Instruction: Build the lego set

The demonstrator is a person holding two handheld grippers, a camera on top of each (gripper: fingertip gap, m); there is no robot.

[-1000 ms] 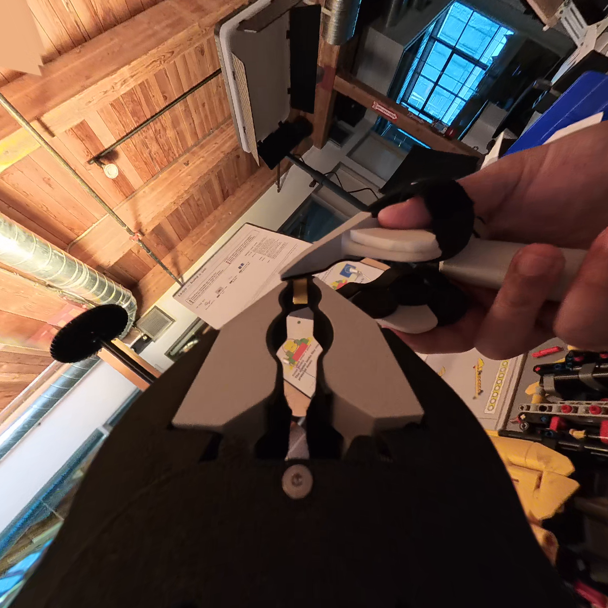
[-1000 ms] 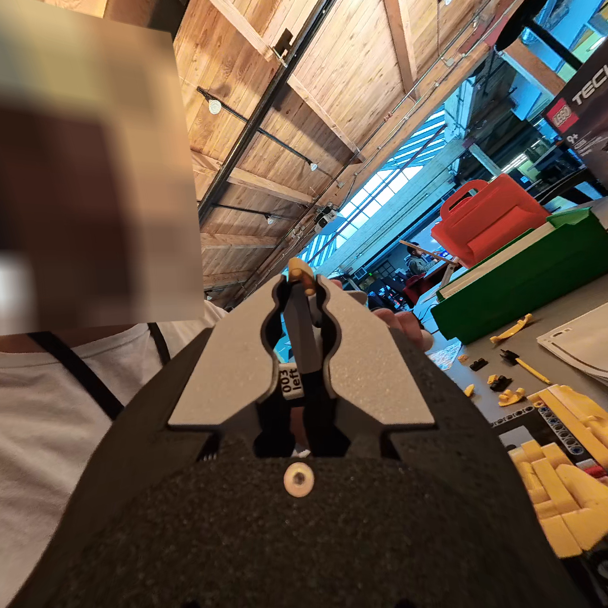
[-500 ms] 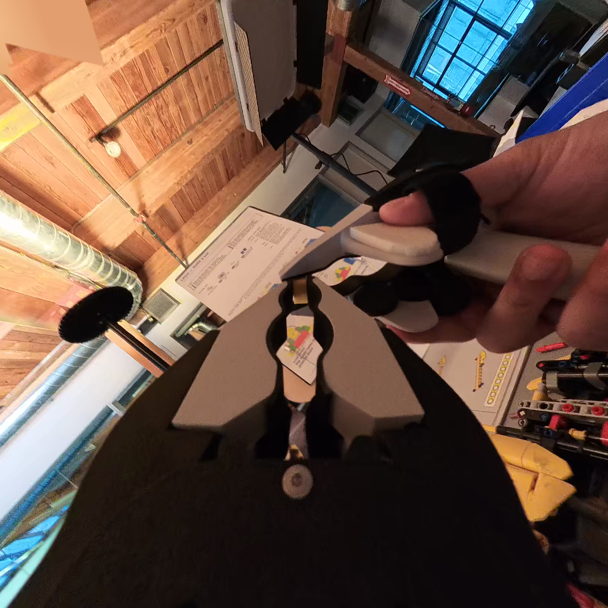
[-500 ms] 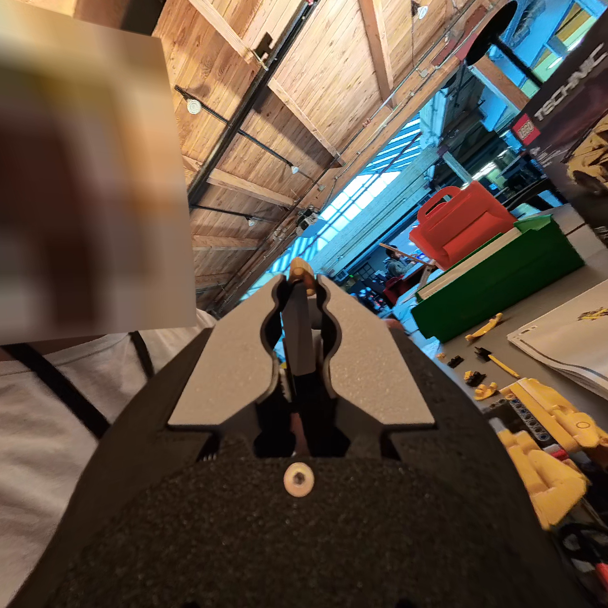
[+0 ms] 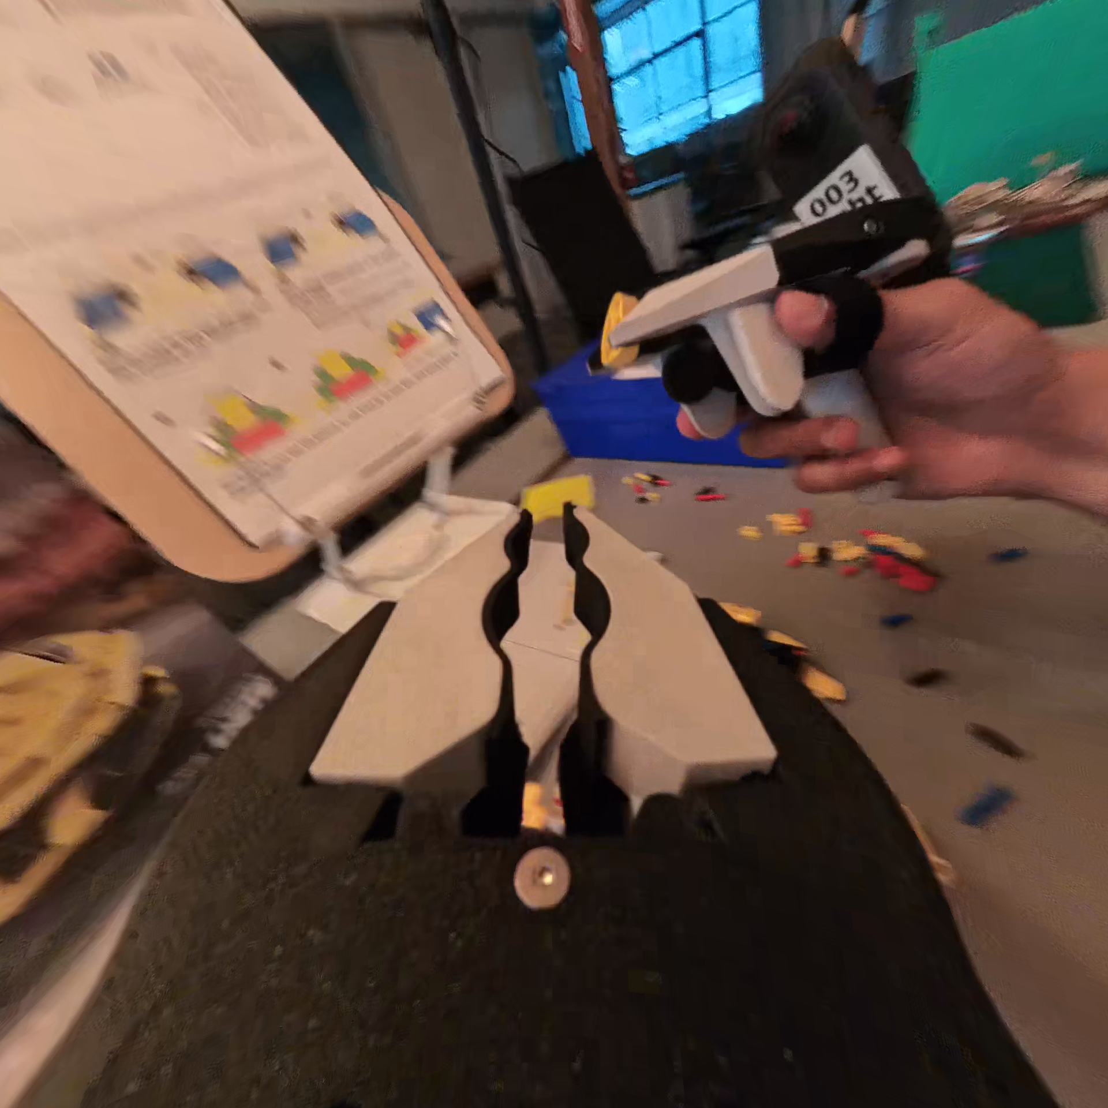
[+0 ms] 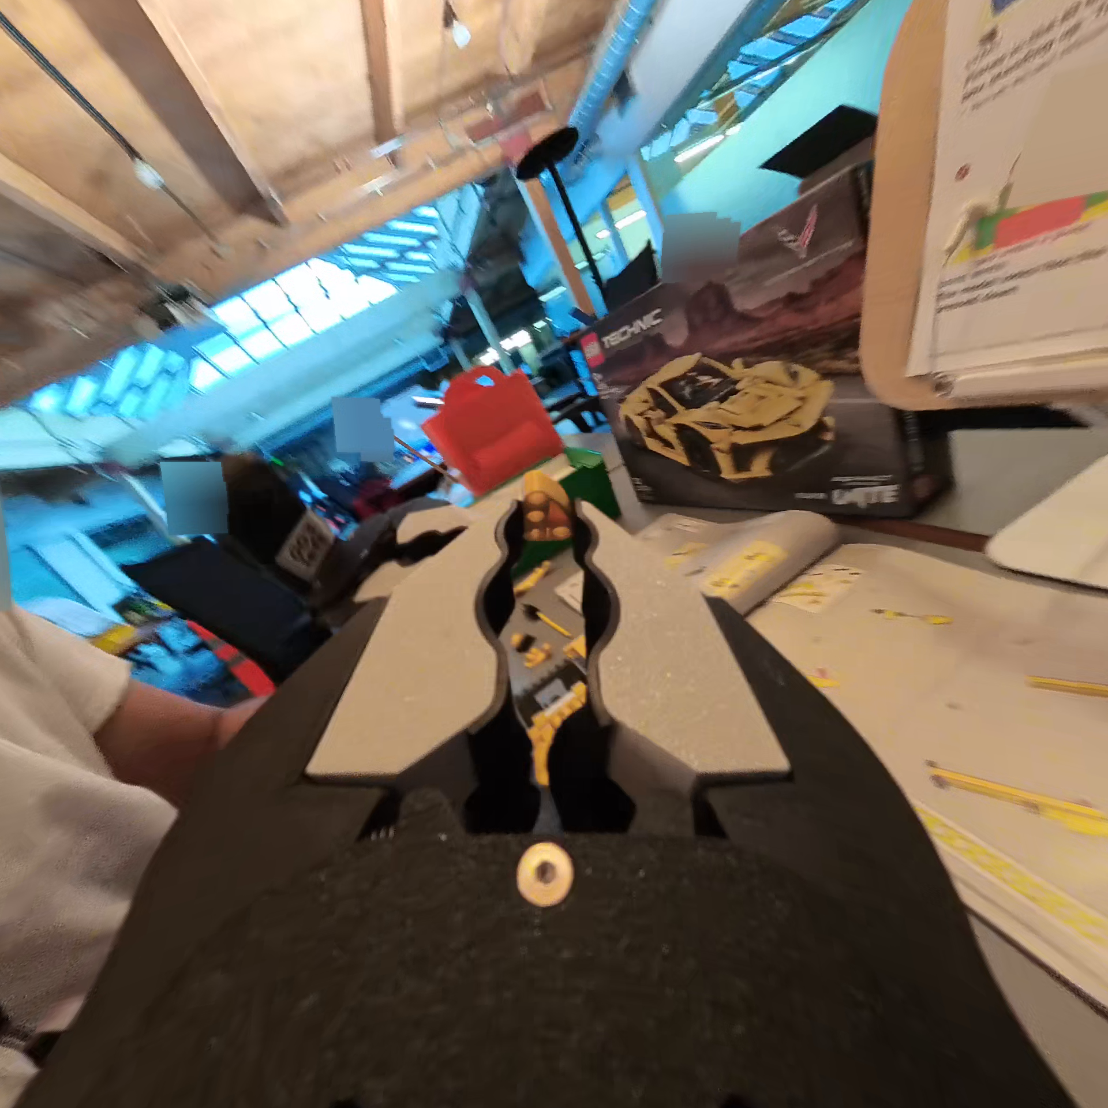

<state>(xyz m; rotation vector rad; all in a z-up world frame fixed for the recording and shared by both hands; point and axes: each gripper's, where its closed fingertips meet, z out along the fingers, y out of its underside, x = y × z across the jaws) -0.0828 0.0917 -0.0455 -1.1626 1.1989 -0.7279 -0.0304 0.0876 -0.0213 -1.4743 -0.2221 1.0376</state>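
Between the right gripper's [image 6: 542, 518] fingertips sits a small yellow lego piece [image 6: 544, 508], pinched at the very tips and held up in the air above the table [image 6: 899, 689]. The left wrist view shows the same piece [image 5: 617, 331] edge-on, a thin rounded yellow part projecting past the fingers. The left gripper [image 5: 542, 517] stands narrowly parted with nothing between its fingers.

Risk, as I judge it: the grip is shallow, on the tips only, so any twist or knock against the build could rotate the piece or flick it out. Both views are motion-blurred, which suggests fast movement; a quick swing raises that chance. A dropped part would land among the loose lego bits [image 5: 857, 548] scattered on the table and be hard to tell apart.

Piece appearance: yellow, curved outer edge, underside showing a few round sockets in the right wrist view; exact shape cannot be resolved. Part of the yellow and black assembly [image 6: 554, 710] shows through the finger gap, below. The set's box [image 6: 767, 408] stands behind, near a clipboard with instruction sheet [image 5: 198, 270].
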